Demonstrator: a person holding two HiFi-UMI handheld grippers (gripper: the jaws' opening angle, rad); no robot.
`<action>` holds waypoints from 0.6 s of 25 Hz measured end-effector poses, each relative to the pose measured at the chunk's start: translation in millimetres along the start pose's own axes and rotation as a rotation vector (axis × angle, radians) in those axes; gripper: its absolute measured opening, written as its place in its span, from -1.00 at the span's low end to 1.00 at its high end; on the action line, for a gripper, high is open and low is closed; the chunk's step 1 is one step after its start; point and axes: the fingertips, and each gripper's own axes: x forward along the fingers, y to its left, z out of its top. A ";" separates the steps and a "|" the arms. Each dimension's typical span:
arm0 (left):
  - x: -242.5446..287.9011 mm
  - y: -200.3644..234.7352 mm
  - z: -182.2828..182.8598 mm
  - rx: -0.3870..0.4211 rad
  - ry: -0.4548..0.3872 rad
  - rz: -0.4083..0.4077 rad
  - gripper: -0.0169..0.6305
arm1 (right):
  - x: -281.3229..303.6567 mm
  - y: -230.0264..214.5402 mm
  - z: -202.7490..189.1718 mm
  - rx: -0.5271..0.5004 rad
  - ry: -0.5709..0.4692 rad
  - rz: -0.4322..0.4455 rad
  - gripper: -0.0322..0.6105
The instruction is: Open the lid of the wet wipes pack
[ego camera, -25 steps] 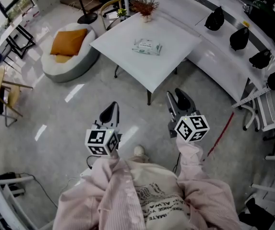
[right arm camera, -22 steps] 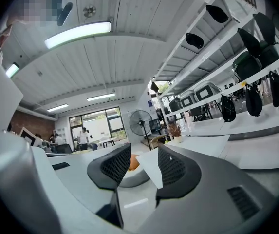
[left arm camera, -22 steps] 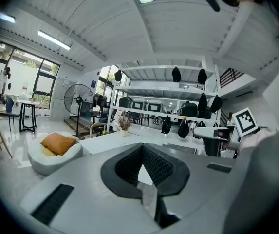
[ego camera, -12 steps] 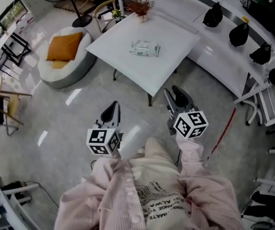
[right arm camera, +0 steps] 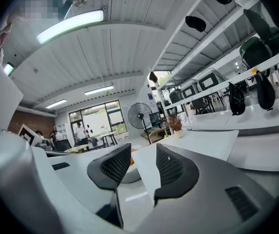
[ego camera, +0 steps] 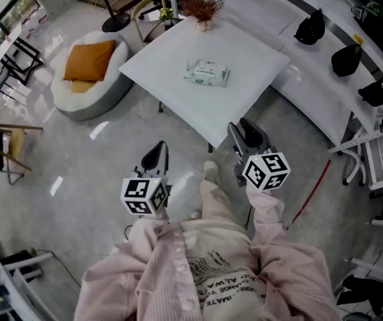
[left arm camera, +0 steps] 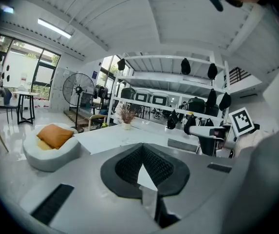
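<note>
The wet wipes pack (ego camera: 206, 73), white with green print, lies flat near the middle of a white square table (ego camera: 244, 92) in the head view, its lid down. Both grippers hang in the air over the floor, well short of the table's near corner. My left gripper (ego camera: 154, 158) (left arm camera: 141, 165) has its jaws together, holding nothing. My right gripper (ego camera: 247, 139) (right arm camera: 138, 172) is closer to the table's corner; its jaws stand apart and the gap between them is bare. The table's top (right arm camera: 202, 143) shows beyond the right jaws.
A dried plant in a small pot (ego camera: 201, 7) stands at the table's far corner. A beanbag with an orange cushion (ego camera: 91, 72) lies left of the table. A long white counter with several black bags (ego camera: 348, 59) runs along the right. A standing fan (left arm camera: 78, 89) is behind.
The person has stepped toward the table, one foot now forward between the grippers. The table and pack sit nearer in the view. Both grippers keep their stance.
</note>
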 end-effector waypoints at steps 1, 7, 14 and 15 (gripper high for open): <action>9.6 3.9 2.5 -0.003 0.005 0.004 -0.95 | 11.3 -4.9 1.5 -0.005 0.011 0.008 -0.45; 68.4 21.6 17.4 -0.044 0.020 0.022 -0.95 | 71.8 -35.9 12.6 -0.031 0.069 0.052 -0.45; 127.7 30.4 26.0 -0.079 0.055 0.032 -0.95 | 124.3 -68.4 16.5 -0.046 0.135 0.089 -0.45; 135.0 31.1 25.9 -0.082 0.062 0.033 -0.95 | 130.6 -72.9 15.7 -0.047 0.145 0.095 -0.45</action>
